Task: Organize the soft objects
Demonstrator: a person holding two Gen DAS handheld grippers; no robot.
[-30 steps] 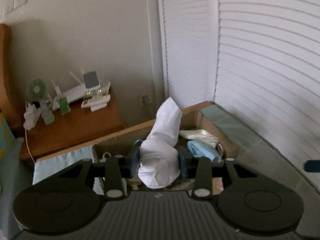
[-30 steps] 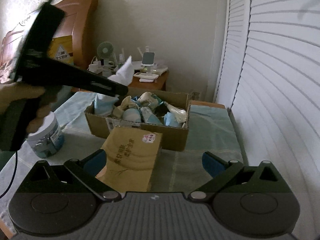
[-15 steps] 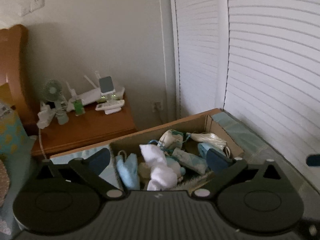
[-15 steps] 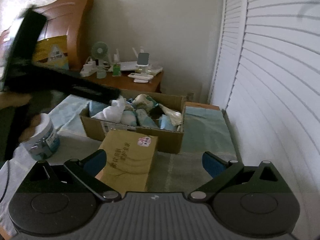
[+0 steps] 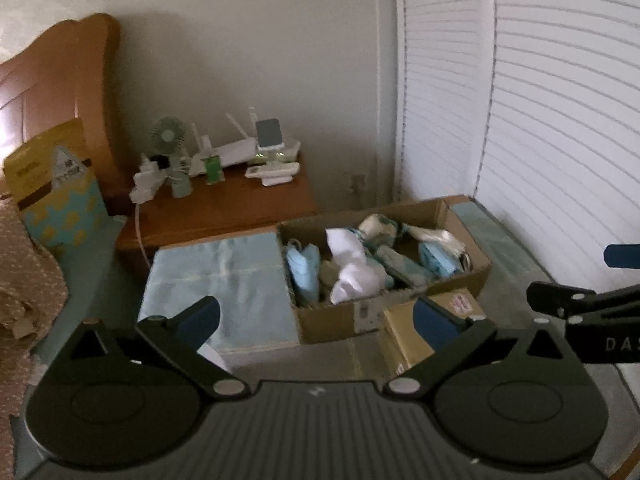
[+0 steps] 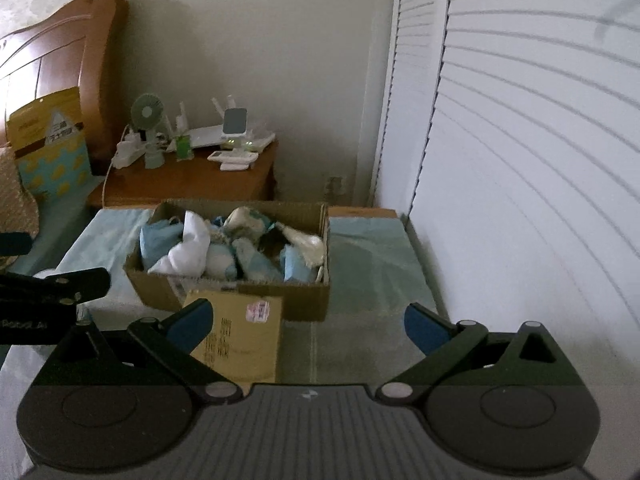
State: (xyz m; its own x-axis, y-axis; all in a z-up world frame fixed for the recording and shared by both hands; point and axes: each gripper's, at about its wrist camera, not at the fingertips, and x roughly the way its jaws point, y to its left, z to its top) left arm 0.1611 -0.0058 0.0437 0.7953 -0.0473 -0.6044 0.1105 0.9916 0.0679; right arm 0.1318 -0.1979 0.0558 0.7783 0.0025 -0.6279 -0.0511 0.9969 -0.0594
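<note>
A cardboard box (image 5: 476, 276) (image 6: 232, 294) stands on the pale blue-green cloth-covered surface, filled with several soft items in blue, white and patterned fabric. A white cloth (image 5: 352, 268) (image 6: 188, 250) lies loose on top of the pile. My left gripper (image 5: 316, 314) hangs back from the box on its near left side, open, with nothing between its blue pads. My right gripper (image 6: 307, 324) is open and empty too, in front of the box; it also shows at the right edge of the left wrist view (image 5: 592, 308). The left gripper (image 6: 52, 284) shows at the left edge of the right wrist view.
A flat brown carton (image 6: 240, 334) (image 5: 404, 338) lies against the box's near side. A white jar (image 5: 212, 354) peeks out behind my left finger. A wooden nightstand (image 6: 192, 184) with a fan and small devices stands behind; louvered doors (image 6: 520, 160) close the right side.
My left gripper opened and let the white cloth drop into the box, then drew back and up, away from it. The right gripper rose a little.
</note>
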